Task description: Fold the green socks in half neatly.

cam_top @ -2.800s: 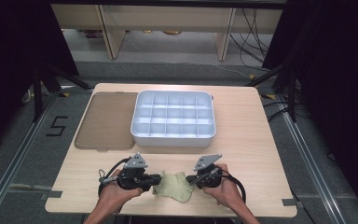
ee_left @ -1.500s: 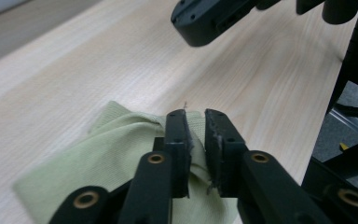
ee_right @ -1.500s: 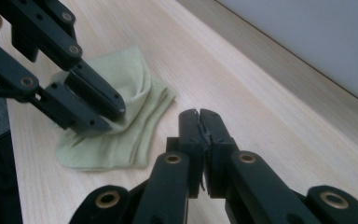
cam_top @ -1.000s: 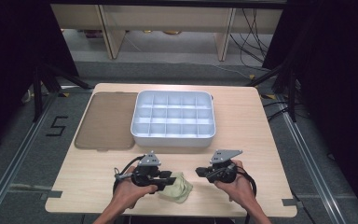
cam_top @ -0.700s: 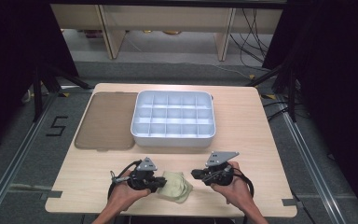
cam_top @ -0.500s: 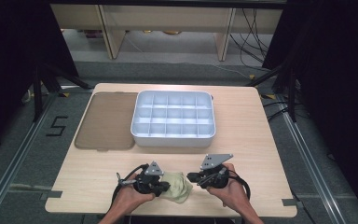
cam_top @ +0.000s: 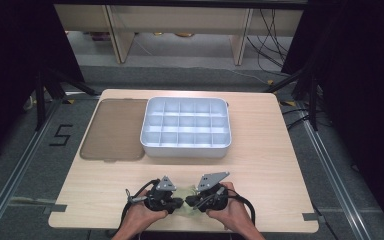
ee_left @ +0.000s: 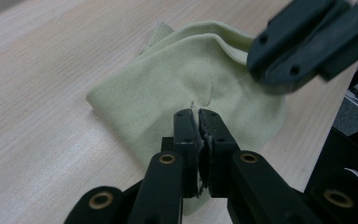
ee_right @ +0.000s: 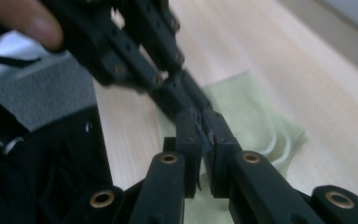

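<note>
Two tools meet low in the frame's centre over the pale green cloth [cam_top: 186,192] on the bench [cam_top: 280,165]: left tool [ee_left: 198,113] pinching its fabric, right tool [ee_right: 202,113] pressed together above it.

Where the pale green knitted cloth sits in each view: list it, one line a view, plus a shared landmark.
High view: pale green knitted cloth, near table edge, between both grippers.
Left gripper view: centre.
Right gripper view: centre right.
Shared landmark: light wooden table.

Compartment tray [cam_top: 185,145] beside brown lid [cam_top: 113,129]
</note>
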